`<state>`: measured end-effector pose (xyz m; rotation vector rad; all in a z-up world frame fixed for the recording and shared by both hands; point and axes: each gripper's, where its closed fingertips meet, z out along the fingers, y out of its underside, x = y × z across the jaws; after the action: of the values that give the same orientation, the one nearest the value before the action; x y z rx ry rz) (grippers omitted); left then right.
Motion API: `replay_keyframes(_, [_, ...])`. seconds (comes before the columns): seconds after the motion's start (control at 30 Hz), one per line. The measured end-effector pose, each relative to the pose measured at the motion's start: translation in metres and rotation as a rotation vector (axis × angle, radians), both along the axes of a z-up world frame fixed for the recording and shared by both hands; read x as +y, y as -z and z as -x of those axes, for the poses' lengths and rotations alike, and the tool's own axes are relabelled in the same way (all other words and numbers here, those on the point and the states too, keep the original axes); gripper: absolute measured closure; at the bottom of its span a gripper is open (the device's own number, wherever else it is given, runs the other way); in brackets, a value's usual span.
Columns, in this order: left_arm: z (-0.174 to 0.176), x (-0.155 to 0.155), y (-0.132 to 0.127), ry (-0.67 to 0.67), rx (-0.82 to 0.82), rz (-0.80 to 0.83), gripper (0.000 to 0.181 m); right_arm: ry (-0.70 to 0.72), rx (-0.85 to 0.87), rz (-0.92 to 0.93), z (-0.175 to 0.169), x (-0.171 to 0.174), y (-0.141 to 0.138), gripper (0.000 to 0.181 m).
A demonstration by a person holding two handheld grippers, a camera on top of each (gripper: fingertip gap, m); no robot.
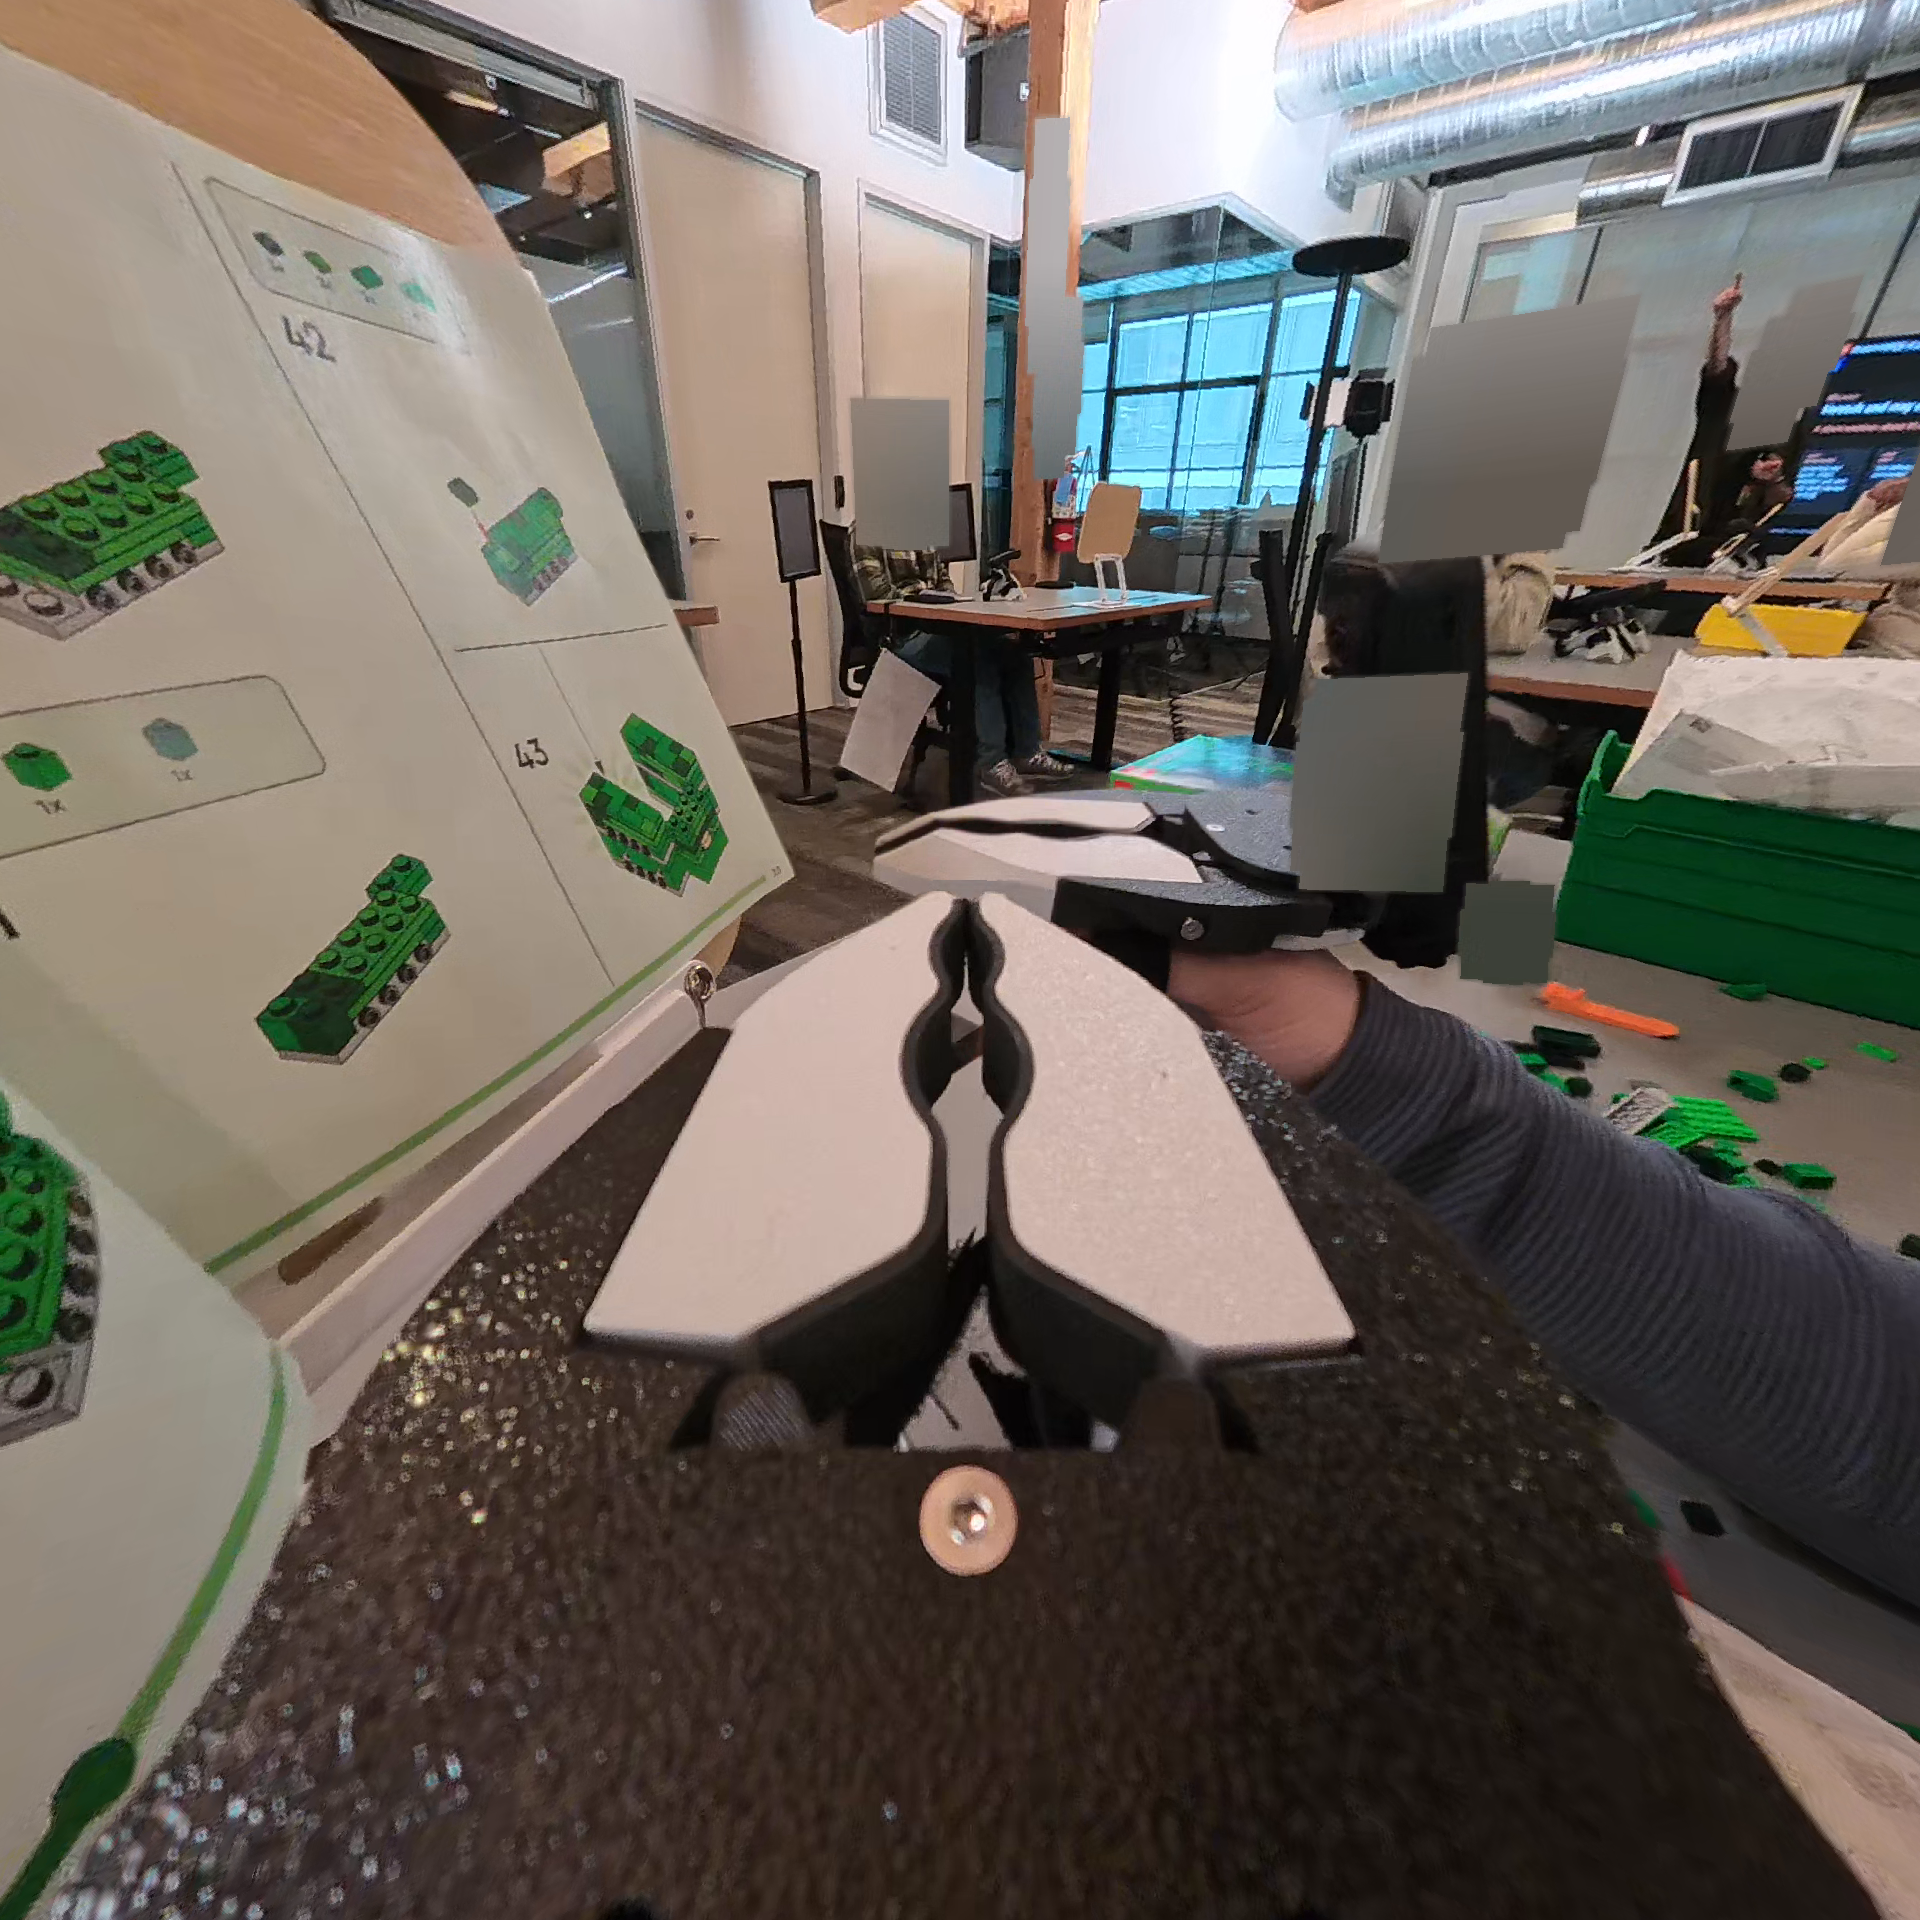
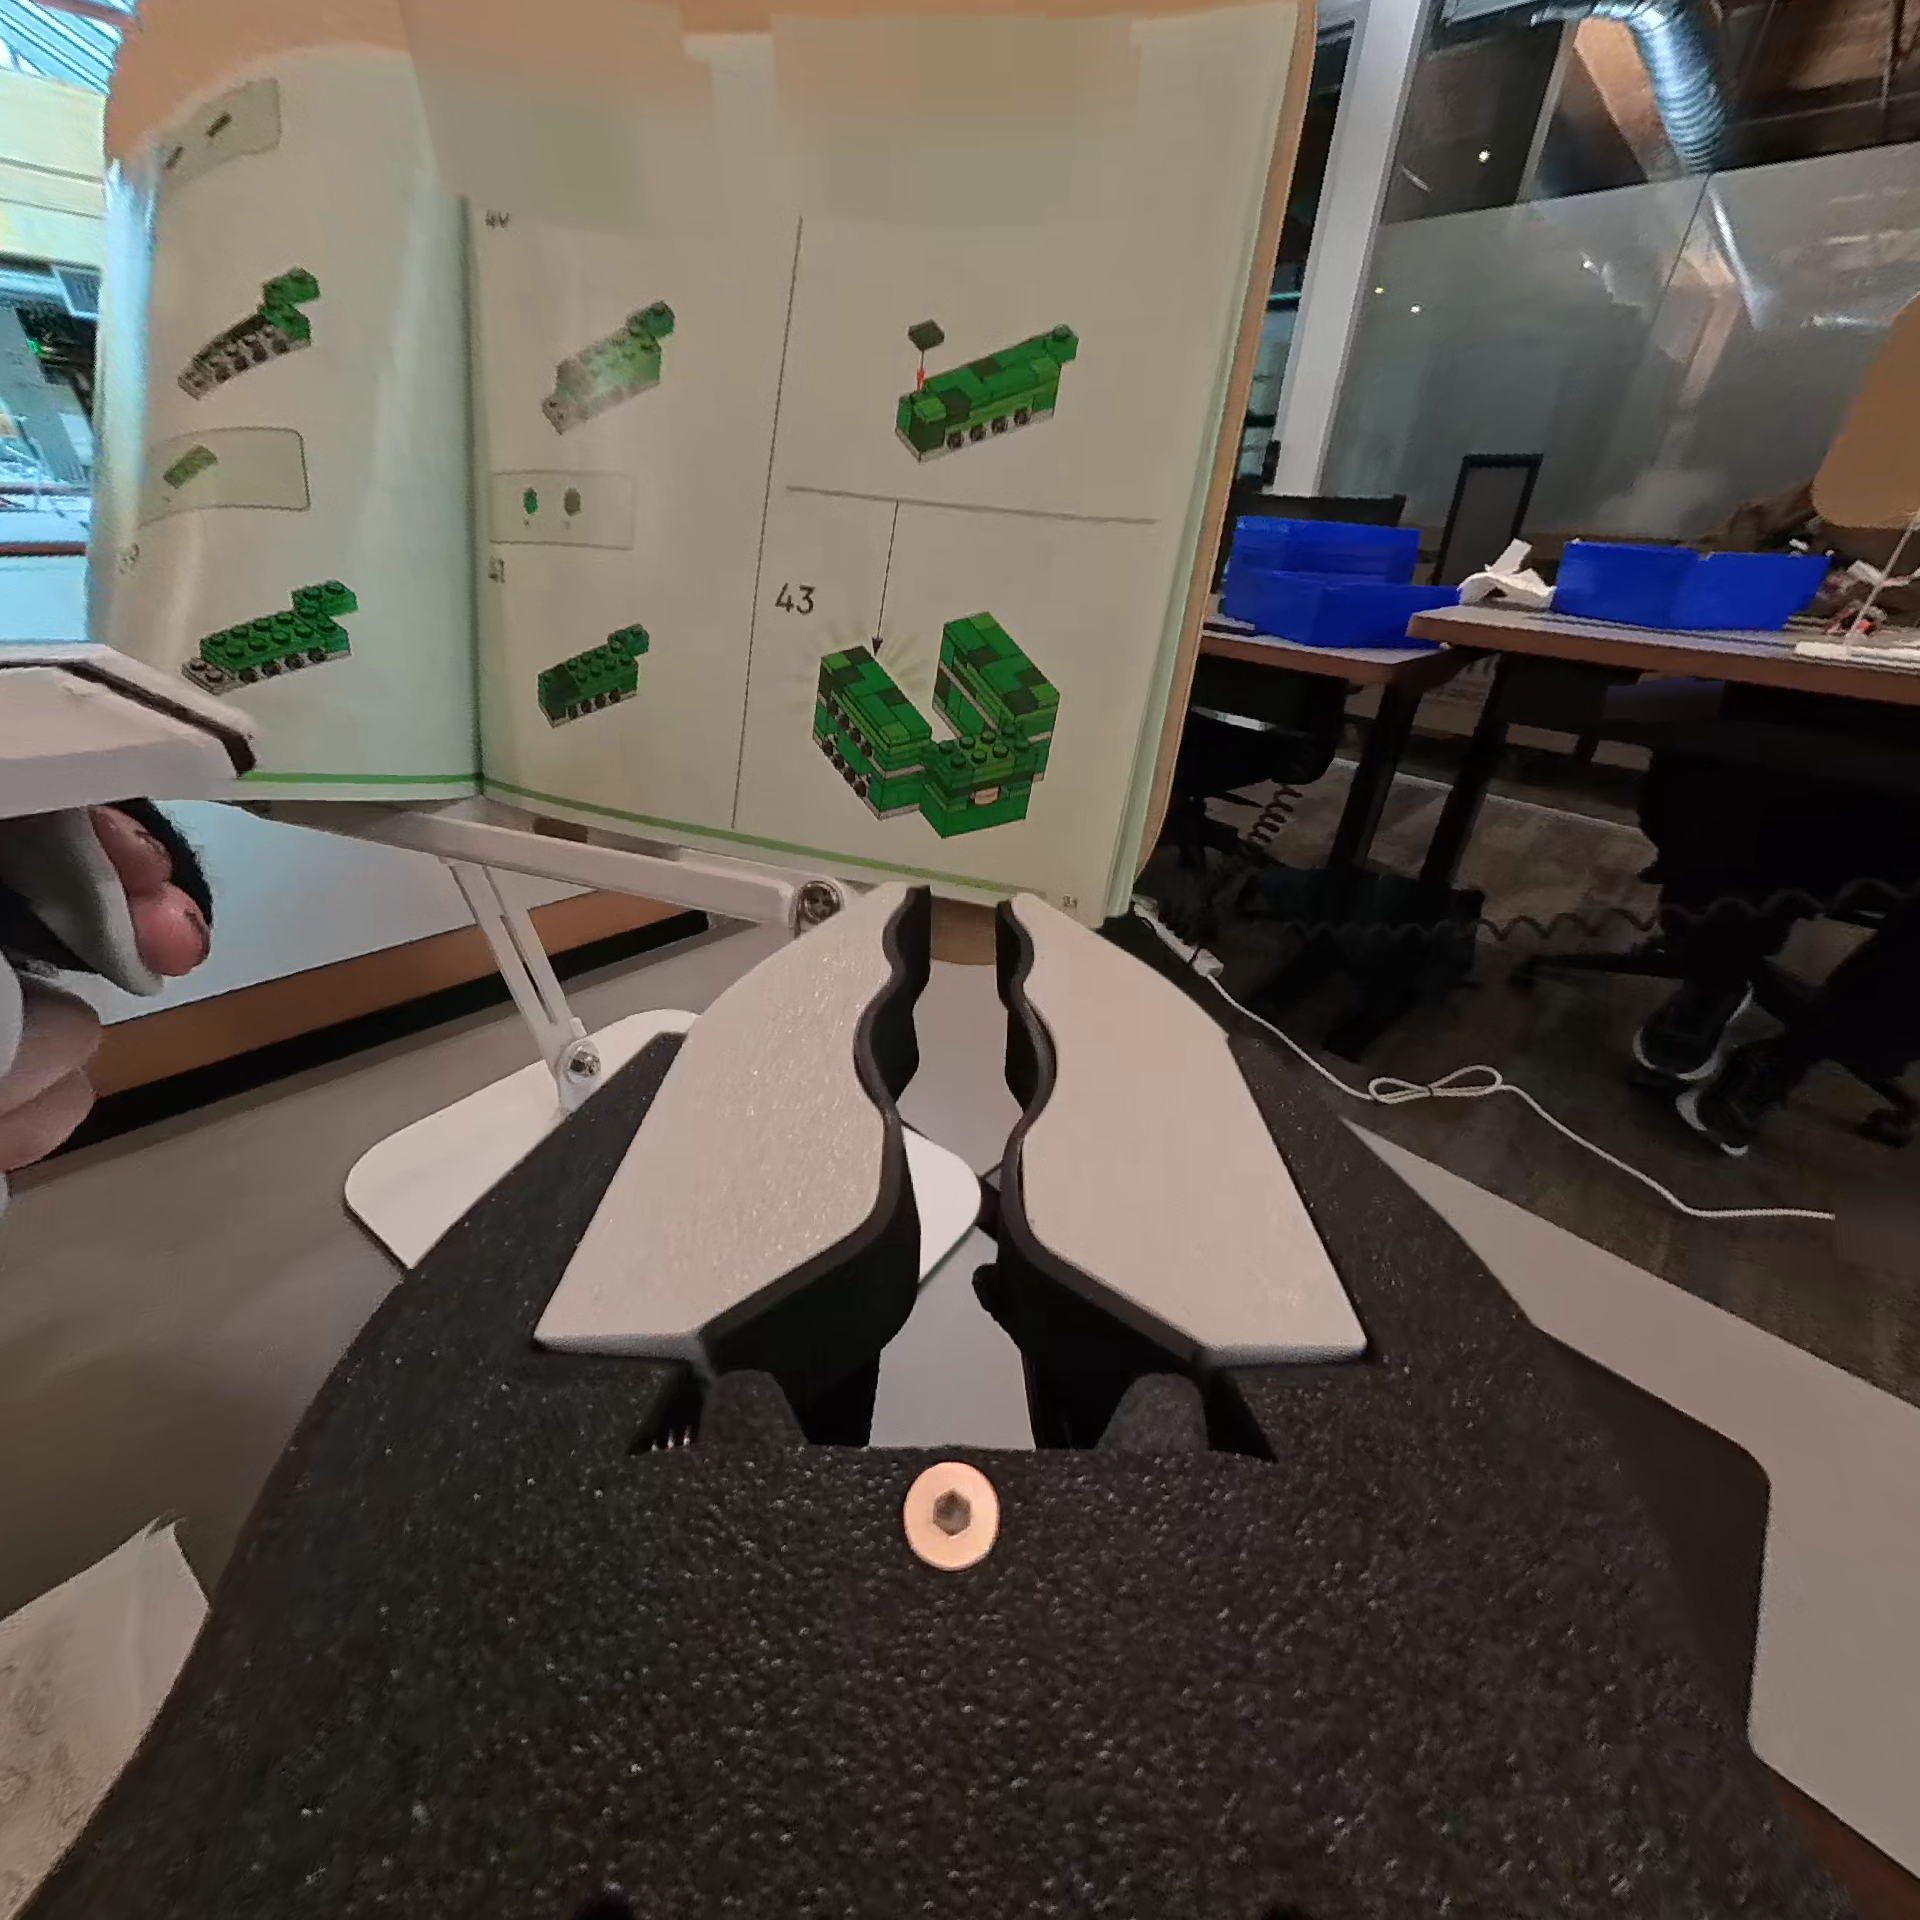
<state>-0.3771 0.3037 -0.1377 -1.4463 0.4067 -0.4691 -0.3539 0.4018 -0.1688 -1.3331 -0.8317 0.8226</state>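
Both my tools carry nothing: left gripper (image 1: 966,914) closed, right gripper (image 2: 961,906) slightly open, facing the instruction booklet (image 2: 810,499) on its white stand (image 2: 540,997), loose green bricks (image 1: 1704,1127) seemingly untouched.

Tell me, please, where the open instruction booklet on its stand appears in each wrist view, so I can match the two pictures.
Left wrist view: the instruction booklet fills the left side, seen at a slant, left of the shut left gripper.
Right wrist view: it fills the upper centre, nearly face-on, above the slightly open right gripper.
Shared landmark: the white stand under the booklet, seen in both views.
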Motion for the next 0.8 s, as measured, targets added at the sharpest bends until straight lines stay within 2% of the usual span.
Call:
replay_keyframes(0.17, [0.000, 0.006, 0.005, -0.054, 0.063, 0.014, 0.181, 0.013, -0.014, 0.031, 0.002, 0.007, 0.012, 0.168])
replay_keyframes(0.3, [0.007, 0.013, 0.007, -0.174, 0.169, -0.010, 0.181, 0.056, -0.028, 0.042, 0.000, 0.015, 0.021, 0.163])
replay_keyframes(0.33, [0.010, 0.015, 0.008, -0.228, 0.225, -0.031, 0.181, 0.060, -0.031, 0.046, -0.001, 0.017, 0.024, 0.163])
replay_keyframes(0.43, [0.016, 0.022, 0.009, -0.431, 0.464, -0.089, 0.164, 0.090, -0.028, 0.069, -0.010, 0.024, 0.026, 0.163])
replay_keyframes(0.57, [0.004, 0.039, 0.014, -0.642, 0.821, -0.174, 0.152, 0.138, 0.041, 0.101, -0.031, 0.036, 0.019, 0.164])
replay_keyframes(0.67, [-0.012, 0.063, 0.019, -0.698, 1.049, -0.263, 0.147, 0.150, 0.100, 0.144, -0.044, 0.042, 0.016, 0.165])
replay_keyframes(0.8, [-0.025, 0.089, 0.019, -0.686, 1.086, -0.361, 0.145, 0.140, 0.154, 0.178, -0.051, 0.043, 0.013, 0.166])
